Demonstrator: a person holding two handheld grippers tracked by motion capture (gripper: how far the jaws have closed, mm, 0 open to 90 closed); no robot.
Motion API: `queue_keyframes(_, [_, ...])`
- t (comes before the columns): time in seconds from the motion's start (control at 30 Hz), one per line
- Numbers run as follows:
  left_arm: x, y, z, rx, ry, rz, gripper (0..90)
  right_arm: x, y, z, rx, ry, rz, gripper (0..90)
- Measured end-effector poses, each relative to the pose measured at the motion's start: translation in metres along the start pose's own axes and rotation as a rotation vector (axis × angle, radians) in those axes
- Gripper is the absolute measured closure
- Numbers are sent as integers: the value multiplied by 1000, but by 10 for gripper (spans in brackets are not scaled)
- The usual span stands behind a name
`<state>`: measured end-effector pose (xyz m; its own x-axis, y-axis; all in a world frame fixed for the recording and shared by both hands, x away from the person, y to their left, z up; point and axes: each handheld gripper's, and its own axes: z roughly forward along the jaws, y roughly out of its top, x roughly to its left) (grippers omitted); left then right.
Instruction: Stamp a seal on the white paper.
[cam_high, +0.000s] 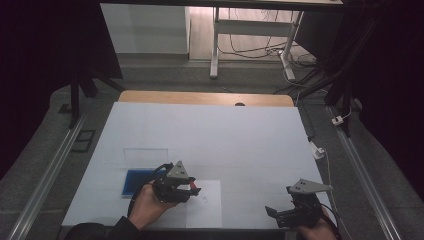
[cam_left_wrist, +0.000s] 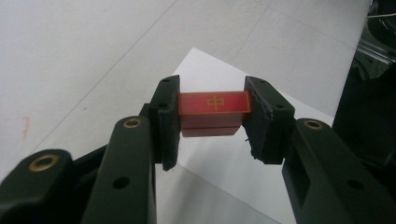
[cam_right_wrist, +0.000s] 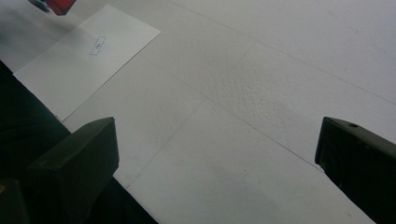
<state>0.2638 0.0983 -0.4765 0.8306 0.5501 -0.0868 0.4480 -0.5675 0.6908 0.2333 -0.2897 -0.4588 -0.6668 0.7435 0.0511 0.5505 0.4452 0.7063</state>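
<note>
A small red block (cam_left_wrist: 214, 112) with a gold mark on its top face is clamped between the black jaws of my left gripper (cam_high: 194, 189), which is shut on it. The block hangs a little above a white paper sheet (cam_high: 210, 207) near the table's front edge. The sheet carries a small printed rectangle (cam_right_wrist: 97, 45). The red block (cam_right_wrist: 60, 5) also shows at the top left of the right gripper view. Over the table's front right, my right gripper (cam_high: 280, 212) stands open, with only bare table between its jaws.
A blue pad (cam_high: 137, 181) lies left of the left hand, with a clear lid (cam_high: 145, 156) standing behind it. The white table cover (cam_high: 200, 130) ends at a wooden edge (cam_high: 205, 97) at the back. Metal rails run along both sides.
</note>
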Motion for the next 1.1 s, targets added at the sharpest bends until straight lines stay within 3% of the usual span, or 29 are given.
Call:
queue_keyframes(0.63, [13,-10,-24,-15,18,-27,582,0,0,0,-1,-1,-1,0])
queue_keyframes(1.1, [26,-25,-46,-30,54,-92,581,0,0,0,-1,2,1,0])
